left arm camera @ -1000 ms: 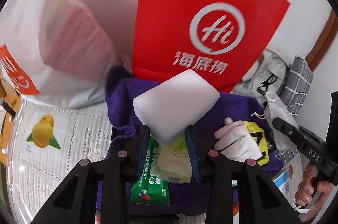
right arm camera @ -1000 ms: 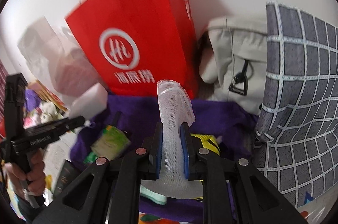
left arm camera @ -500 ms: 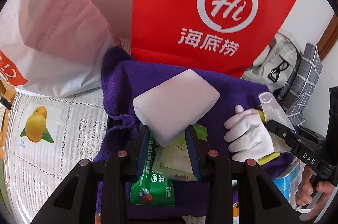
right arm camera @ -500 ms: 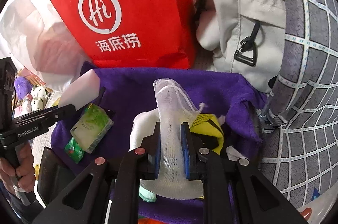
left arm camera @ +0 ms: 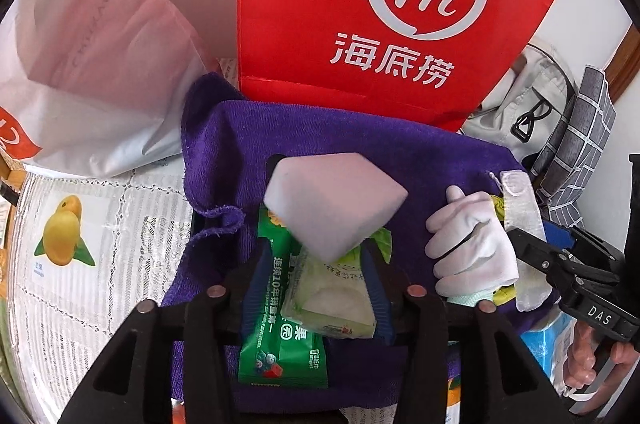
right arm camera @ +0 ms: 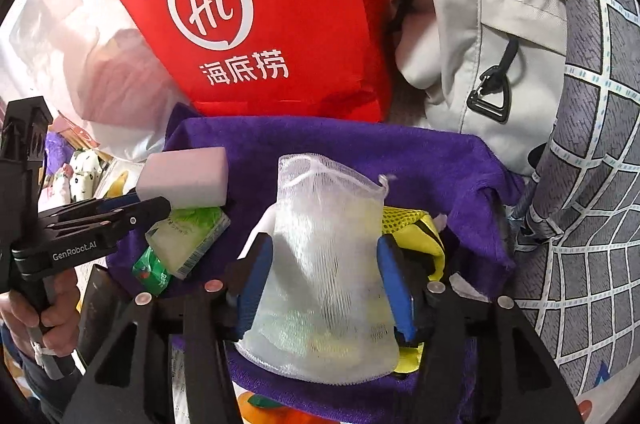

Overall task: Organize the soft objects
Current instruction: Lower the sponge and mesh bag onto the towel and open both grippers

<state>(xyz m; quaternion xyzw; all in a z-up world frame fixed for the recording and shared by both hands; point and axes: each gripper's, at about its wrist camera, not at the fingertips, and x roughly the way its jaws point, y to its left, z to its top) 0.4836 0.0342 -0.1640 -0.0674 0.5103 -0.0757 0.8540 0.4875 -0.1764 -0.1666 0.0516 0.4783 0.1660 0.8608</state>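
Observation:
A white sponge block [left arm camera: 332,203] leans on a tissue pack [left arm camera: 332,296] over the purple towel [left arm camera: 420,159]. Its lower corner sits between the fingers of my left gripper [left arm camera: 318,264], whose jaws are opening and stand clear of it. In the right wrist view a white mesh bag [right arm camera: 328,264] lies spread out on the towel [right arm camera: 320,139] between the blue pads of my right gripper [right arm camera: 324,248]. Those jaws are also opening and no longer pinch it. A white glove [left arm camera: 472,244] and a yellow mesh item [right arm camera: 412,224] lie beside the bag.
A red paper bag [left arm camera: 360,3] stands behind the towel, with a white plastic bag [left arm camera: 100,63] to its left. A beige backpack [right arm camera: 480,43] and grey checked fabric [right arm camera: 592,183] crowd the right. A green wipes pack [left arm camera: 280,344] lies under the tissues. A lemon-print tablecloth [left arm camera: 80,264] covers the left.
Both grippers came down toward the purple towel and their jaws widened. The sponge has settled onto the tissue pack, and the squeezed mesh bag has spread out flat.

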